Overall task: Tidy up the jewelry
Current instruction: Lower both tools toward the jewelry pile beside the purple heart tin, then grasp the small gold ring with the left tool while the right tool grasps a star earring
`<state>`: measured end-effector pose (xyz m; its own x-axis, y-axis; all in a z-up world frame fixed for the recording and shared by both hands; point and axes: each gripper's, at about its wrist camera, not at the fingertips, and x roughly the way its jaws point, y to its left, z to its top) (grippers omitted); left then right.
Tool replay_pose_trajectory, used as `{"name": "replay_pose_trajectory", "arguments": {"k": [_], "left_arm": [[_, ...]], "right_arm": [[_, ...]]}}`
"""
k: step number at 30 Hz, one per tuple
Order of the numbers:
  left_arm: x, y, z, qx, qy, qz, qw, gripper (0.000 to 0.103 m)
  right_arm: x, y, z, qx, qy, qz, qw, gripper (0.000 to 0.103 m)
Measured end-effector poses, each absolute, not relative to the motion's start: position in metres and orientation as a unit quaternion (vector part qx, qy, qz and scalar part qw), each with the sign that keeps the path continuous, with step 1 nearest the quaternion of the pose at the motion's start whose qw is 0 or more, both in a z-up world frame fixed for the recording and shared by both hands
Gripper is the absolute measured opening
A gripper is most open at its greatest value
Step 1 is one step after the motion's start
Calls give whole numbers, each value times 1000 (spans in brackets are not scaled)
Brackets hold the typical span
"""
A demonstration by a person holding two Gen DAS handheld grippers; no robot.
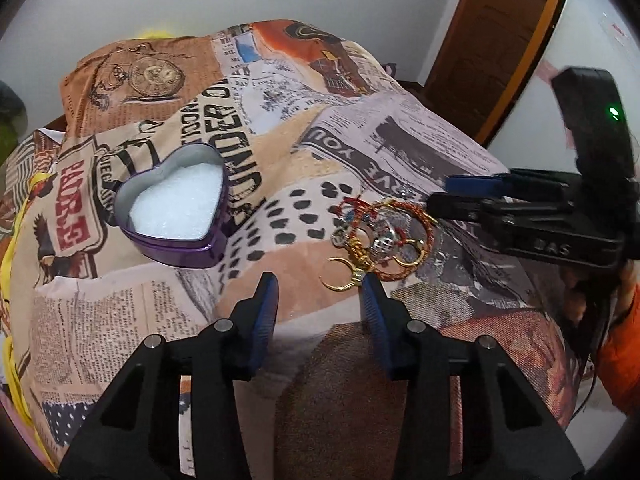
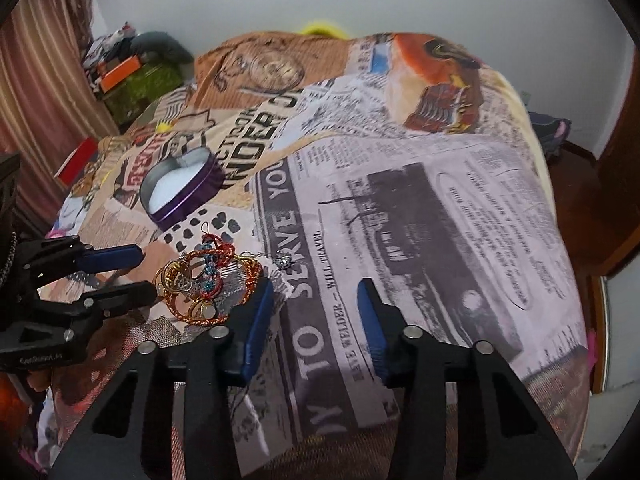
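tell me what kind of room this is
Most likely a bedroom at home. The work surface looks like a bed under a newspaper-print bedspread, with a striped curtain on one side, a wooden door nearby, and household clutter piled by the wall.

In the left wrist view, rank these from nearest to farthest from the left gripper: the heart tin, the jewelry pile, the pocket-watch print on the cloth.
From the left gripper:
1. jewelry pile, just ahead, beside the right fingertip.
2. heart tin, farther ahead on the left, open, with white padding.
3. pocket-watch print, far back on the left of the cloth.
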<state>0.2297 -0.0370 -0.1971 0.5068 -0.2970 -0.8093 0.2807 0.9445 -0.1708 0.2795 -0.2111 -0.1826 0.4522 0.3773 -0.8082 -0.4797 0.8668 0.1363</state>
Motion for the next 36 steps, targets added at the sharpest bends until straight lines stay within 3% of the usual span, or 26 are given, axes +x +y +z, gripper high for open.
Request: {"name": "replay_pose_trajectory", "arguments": {"k": [8,13,16,18,19,36], "left_arm": [[231,-46,-201,10,465,-167,869,43],[237,-43,-205,2,465,-158,871,34],[238,-42,-206,0,463,-157,872,30],[238,-43,-207,0,461,-158,873,24],[238,-43,-207,-1,461,-157,873,24],[222,-34,-193,-3,436,-130,890,24]], "right_arm": [[287,-202,-189,-66,469,269,839,30],[292,-194,-191,-79,468,266,839,28],[294,-190,-194,-85,466,264,840,22],[293,-187,-195,-85,464,267,840,11],[293,-186,-195,-86,463,267,841,10],[275,-197,-162,-70,428,245,867,9]]}}
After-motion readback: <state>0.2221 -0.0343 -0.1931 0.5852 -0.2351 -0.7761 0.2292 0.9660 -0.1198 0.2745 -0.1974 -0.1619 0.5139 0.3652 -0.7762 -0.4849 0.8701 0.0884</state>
